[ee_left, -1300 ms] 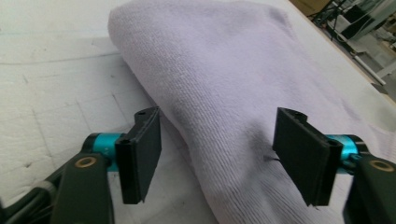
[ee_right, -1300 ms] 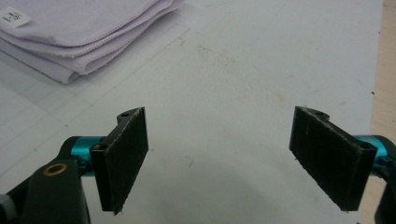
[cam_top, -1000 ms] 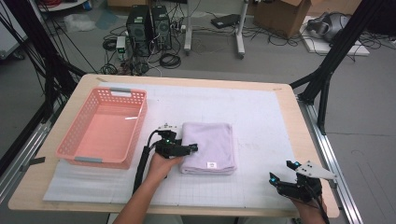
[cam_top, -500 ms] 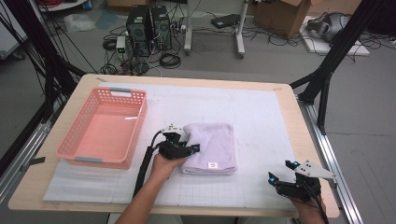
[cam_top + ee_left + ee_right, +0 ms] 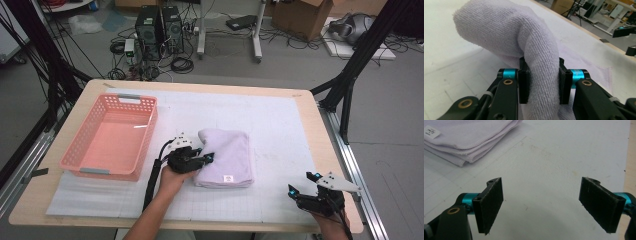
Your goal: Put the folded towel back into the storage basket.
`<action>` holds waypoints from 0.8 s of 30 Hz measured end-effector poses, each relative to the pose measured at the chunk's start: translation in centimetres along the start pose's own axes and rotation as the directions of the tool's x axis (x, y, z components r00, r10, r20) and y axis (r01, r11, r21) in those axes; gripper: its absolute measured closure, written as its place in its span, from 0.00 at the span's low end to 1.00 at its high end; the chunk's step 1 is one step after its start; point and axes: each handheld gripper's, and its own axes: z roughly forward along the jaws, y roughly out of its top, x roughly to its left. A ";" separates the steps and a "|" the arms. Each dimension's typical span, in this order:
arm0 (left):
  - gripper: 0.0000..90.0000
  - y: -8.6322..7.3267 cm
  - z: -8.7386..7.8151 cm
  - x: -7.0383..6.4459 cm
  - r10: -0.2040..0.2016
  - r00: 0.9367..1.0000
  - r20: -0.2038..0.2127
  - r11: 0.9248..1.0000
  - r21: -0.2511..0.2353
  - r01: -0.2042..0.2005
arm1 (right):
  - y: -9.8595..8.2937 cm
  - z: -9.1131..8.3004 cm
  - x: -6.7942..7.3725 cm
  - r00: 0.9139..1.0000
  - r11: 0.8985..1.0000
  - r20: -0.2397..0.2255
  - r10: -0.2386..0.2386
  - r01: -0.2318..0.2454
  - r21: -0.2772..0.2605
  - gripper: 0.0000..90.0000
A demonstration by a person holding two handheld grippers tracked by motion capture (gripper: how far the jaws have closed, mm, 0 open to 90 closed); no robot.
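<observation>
Lavender towel [image 5: 534,47] is pinched along its folded edge by the left tool [image 5: 544,85], ready for lifting; right tool [image 5: 549,202] spread, idle near the bench's right front corner.

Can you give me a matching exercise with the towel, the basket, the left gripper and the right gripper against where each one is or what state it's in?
Column one:
1. towel
2. basket
3. left gripper
4. right gripper

Column two:
A. open, over bare mat at the table's near right corner
B. pink, on the table's left side
C. shut on a fold of cloth
D. lilac, folded, mid-table

Pairs: 1-D, 2-B, 3-C, 4-A
</observation>
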 end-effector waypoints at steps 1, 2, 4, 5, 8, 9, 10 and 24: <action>0.77 0.1 -0.1 -0.1 0.014 1.000 0.004 1.000 -0.007 -0.014 | 0.0 0.0 0.0 1.000 1.000 0.000 -0.001 0.001 -0.001 0.21; 0.77 0.1 -0.2 -0.2 0.033 0.999 0.010 0.999 -0.016 -0.033 | 0.0 0.0 0.0 1.000 1.000 0.001 0.001 -0.001 -0.001 0.21; 0.77 0.2 -0.4 -0.4 0.078 0.997 0.019 0.996 -0.033 -0.077 | 0.0 0.0 0.0 1.000 1.000 0.001 -0.001 0.001 -0.003 0.21; 0.77 0.3 -0.5 -0.5 0.105 0.994 0.022 0.994 -0.041 -0.104 | 0.0 0.0 0.0 1.000 1.000 0.001 -0.001 0.001 -0.003 0.21; 0.77 0.5 -0.8 -1.0 0.183 0.983 0.031 0.981 -0.065 -0.181 | 0.0 0.0 0.0 1.000 1.000 -0.001 0.001 -0.001 -0.002 0.21; 0.77 0.6 -0.8 -1.2 0.194 0.980 0.033 0.979 -0.067 -0.192 | 0.0 0.0 0.0 1.000 1.000 0.000 0.001 -0.001 -0.003 0.21; 0.77 0.7 -0.9 -1.3 0.200 0.979 0.033 0.978 -0.068 -0.197 | 0.0 0.0 0.0 1.000 1.000 -0.001 0.001 -0.001 -0.003 0.21; 0.77 2.3 -2.2 -2.6 0.240 0.969 0.052 0.964 -0.132 -0.231 | 0.0 0.0 0.0 1.000 1.000 -0.001 0.000 0.000 -0.003 0.21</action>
